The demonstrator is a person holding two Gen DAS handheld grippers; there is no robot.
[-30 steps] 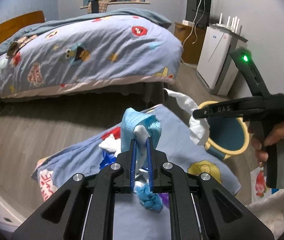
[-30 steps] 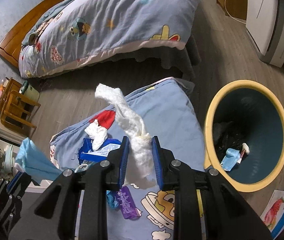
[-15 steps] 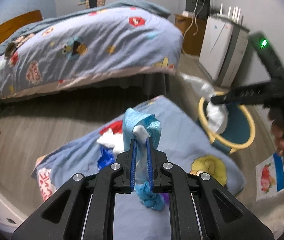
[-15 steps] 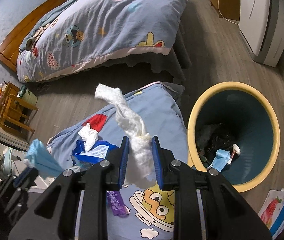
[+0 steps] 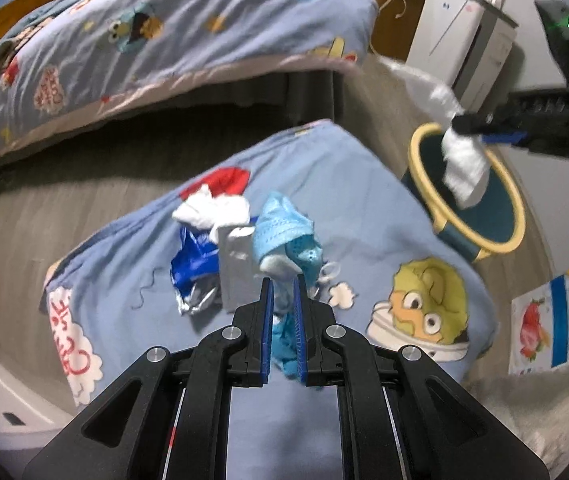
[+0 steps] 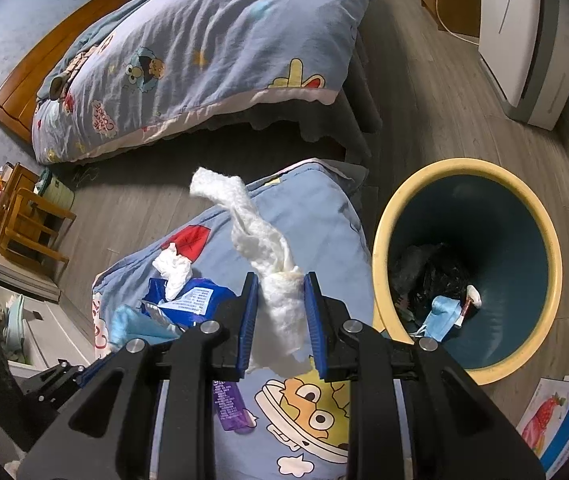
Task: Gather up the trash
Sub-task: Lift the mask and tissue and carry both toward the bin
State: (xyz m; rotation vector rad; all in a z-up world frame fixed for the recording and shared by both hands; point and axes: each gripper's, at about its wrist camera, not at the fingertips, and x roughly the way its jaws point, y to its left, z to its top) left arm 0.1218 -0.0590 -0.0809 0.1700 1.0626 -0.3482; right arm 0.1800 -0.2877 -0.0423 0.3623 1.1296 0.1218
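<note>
Two grippers beside one trash bin (image 6: 380, 240): left gripper (image 5: 283, 280) clamped on one blue mask (image 5: 284, 232), right gripper (image 6: 280, 292) pinching one white tissue (image 6: 260, 248).

Both wrist cameras look steeply down, sharing the quilt (image 5: 364, 208) and bin (image 6: 380, 240).

"cookie" on bed quilt (image 6: 102, 118).

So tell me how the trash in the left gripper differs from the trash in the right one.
The blue face mask is light blue; the white tissue is plain white. The mask is bunched compactly, while the tissue trails a long twisted tail. Both are clamped between blue pads, the left gripper on the mask, the right gripper on the tissue.
</note>
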